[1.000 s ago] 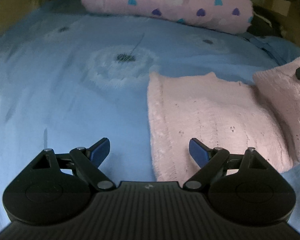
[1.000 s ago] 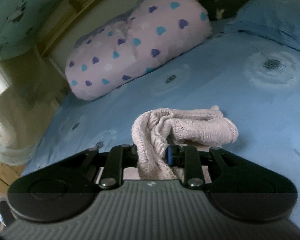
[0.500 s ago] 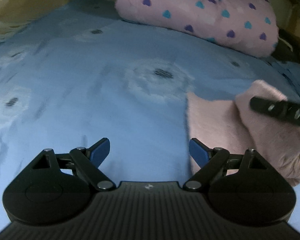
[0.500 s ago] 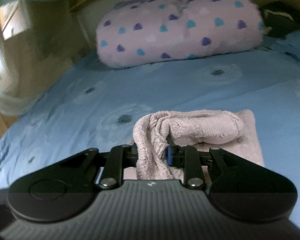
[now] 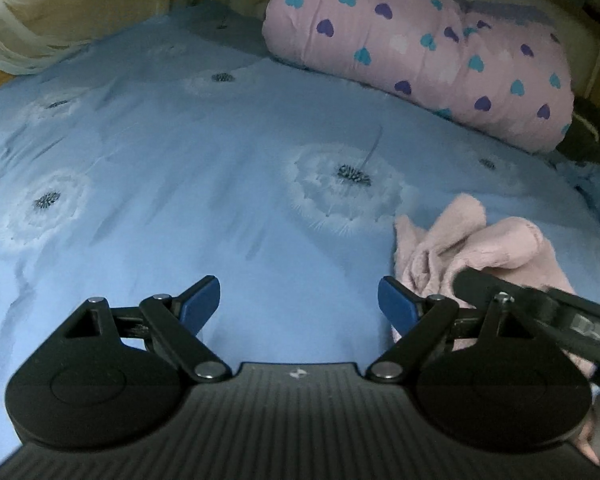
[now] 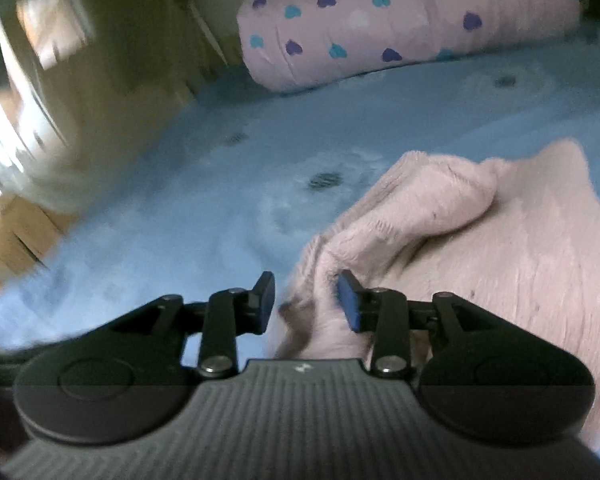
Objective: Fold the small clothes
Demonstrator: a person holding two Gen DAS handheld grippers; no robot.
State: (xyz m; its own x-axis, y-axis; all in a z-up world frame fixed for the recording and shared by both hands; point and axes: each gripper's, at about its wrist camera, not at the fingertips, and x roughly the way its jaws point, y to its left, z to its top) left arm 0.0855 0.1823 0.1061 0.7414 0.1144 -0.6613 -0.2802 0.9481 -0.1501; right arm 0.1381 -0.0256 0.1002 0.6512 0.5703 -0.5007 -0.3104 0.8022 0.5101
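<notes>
A small pink knitted garment (image 5: 496,240) lies folded over on the blue bedsheet (image 5: 220,184), at the right in the left wrist view. My left gripper (image 5: 299,304) is open and empty over bare sheet, left of the garment. My right gripper (image 6: 306,300) has its jaws partly apart; a bunched fold of the garment (image 6: 480,232) lies between them against the right pad (image 6: 348,300). The right gripper's black body (image 5: 540,312) crosses the garment in the left wrist view.
A rolled pink quilt with blue and purple hearts (image 5: 420,48) lies along the far side of the bed, also in the right wrist view (image 6: 400,20). A sheer curtain (image 5: 16,20) hangs at the far left. A wooden floor (image 6: 16,232) shows beyond the bed's left edge.
My right gripper carried the fold leftward over the garment and its jaws have opened off it. My left gripper swung left, away from the garment, still open.
</notes>
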